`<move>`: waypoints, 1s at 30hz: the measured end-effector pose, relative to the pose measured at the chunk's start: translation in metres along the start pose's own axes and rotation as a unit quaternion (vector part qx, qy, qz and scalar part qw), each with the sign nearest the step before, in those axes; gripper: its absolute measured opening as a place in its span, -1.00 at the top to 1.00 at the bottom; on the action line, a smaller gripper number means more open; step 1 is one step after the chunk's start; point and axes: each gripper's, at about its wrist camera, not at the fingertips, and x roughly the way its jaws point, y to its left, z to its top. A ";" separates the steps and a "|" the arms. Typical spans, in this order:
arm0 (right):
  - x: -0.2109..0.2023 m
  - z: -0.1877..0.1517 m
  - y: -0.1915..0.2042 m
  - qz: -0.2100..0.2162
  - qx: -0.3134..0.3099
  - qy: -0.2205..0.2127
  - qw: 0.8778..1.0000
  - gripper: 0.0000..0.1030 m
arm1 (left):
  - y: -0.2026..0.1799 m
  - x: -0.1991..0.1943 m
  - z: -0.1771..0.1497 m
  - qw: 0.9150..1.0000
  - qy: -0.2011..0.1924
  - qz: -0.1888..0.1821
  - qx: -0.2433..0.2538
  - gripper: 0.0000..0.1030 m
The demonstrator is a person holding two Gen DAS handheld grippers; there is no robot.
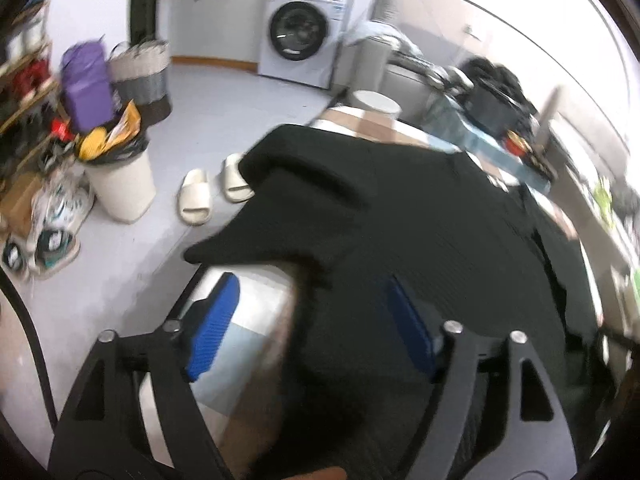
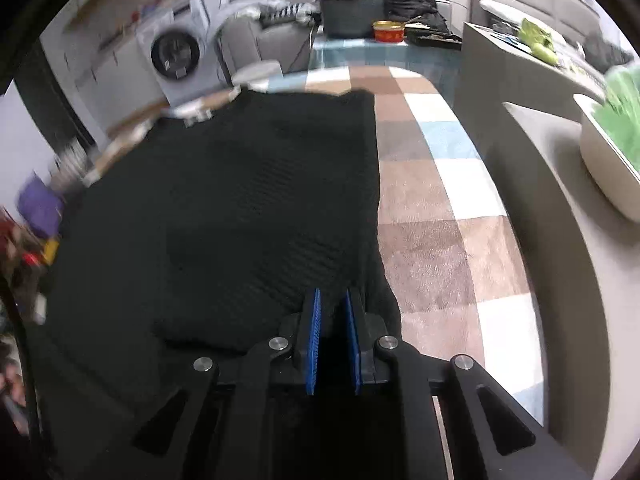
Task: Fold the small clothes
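My left hand-held gripper spread wide over the black garment, cloth between its pads but not pinched, my right hand-held gripper narrowly parted, garment's near edge between its pads, garment lying across the checked surface.
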 end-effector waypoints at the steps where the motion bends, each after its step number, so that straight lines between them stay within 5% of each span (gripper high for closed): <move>1: -0.005 -0.001 0.001 0.003 -0.003 -0.009 1.000 0.59 | 0.009 0.003 0.005 1.000 0.001 0.001 -0.019 -0.55; 5: -0.014 -0.001 0.004 0.026 -0.007 -0.016 1.000 0.50 | 0.048 0.023 0.018 0.995 0.023 -0.002 -0.101 -0.57; 9: -0.018 -0.007 0.011 0.037 -0.002 -0.019 0.999 0.50 | 0.090 0.043 0.022 0.980 0.049 -0.034 -0.192 -0.44; 14: -0.027 -0.013 0.015 0.042 -0.004 -0.021 0.999 0.50 | 0.117 0.064 0.021 0.970 0.067 -0.034 -0.233 -0.42; 18: -0.023 -0.012 0.012 0.045 0.001 -0.021 0.999 0.50 | 0.121 0.086 0.019 0.968 0.088 -0.034 -0.233 -0.24; 21: -0.026 -0.013 0.010 0.046 0.007 -0.026 0.999 0.50 | 0.122 0.097 0.018 0.967 0.084 -0.035 -0.240 0.14; 23: -0.026 -0.014 0.008 0.044 0.011 -0.026 0.999 0.50 | 0.118 0.096 0.023 0.970 0.065 -0.030 -0.232 0.65; 25: -0.026 -0.014 0.007 0.045 0.012 -0.026 0.999 0.50 | 0.109 0.089 0.030 0.977 0.044 -0.011 -0.210 0.92; 30: -0.030 -0.016 0.004 0.045 0.014 -0.031 0.998 0.50 | 0.062 0.050 0.057 0.992 -0.042 -0.003 -0.120 0.92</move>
